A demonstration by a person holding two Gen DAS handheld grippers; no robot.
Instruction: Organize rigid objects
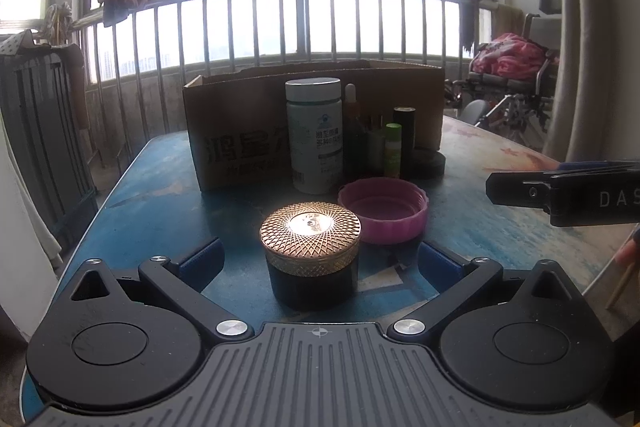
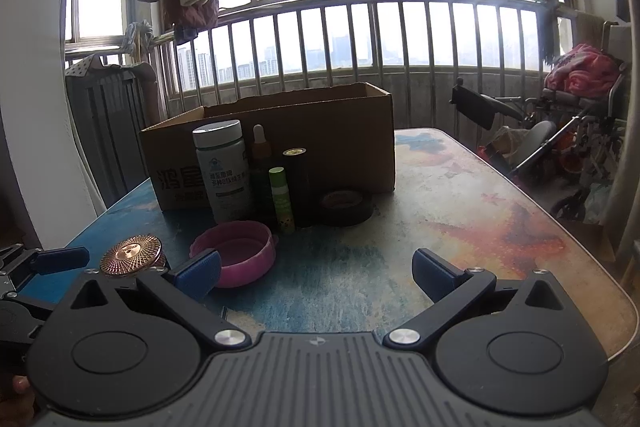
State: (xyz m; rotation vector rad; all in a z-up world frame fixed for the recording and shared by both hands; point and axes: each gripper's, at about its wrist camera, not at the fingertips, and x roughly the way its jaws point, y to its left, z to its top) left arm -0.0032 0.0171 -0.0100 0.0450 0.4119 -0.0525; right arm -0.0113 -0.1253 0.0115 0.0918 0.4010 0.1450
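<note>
Your left gripper (image 1: 320, 263) stands spread around the gold-lidded jar (image 1: 311, 253), apparently untouched, ready to clamp; your right gripper (image 2: 316, 273) gapes empty, the cardboard box (image 2: 280, 143) beyond both.

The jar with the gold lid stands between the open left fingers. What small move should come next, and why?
Probably close the left gripper on the jar with the gold lid. The jar stands upright between the two open blue fingers, neither visibly touching it yet, so a gentle squeeze should secure it for lifting toward the cardboard box. The right gripper is open and empty.
</note>
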